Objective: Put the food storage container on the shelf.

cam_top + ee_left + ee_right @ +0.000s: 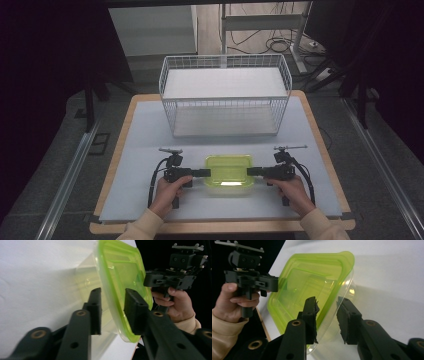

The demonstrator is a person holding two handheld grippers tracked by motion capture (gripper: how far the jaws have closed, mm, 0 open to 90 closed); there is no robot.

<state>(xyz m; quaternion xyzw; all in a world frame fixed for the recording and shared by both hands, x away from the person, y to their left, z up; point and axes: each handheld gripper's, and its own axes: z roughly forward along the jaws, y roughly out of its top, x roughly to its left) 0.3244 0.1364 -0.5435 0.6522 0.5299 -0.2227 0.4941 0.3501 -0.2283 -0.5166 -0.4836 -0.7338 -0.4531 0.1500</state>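
- The box (228, 171), clear plastic with a green lid, sits on the table (140, 150) in front of the basket (225, 95).
- It looks light, stiff and slick; the lid's rim at each short end is the best hold.
- Left gripper (112, 311): jaws straddle the rim, with a small gap showing.
- Right gripper (328, 315): likewise, not clearly clamped.
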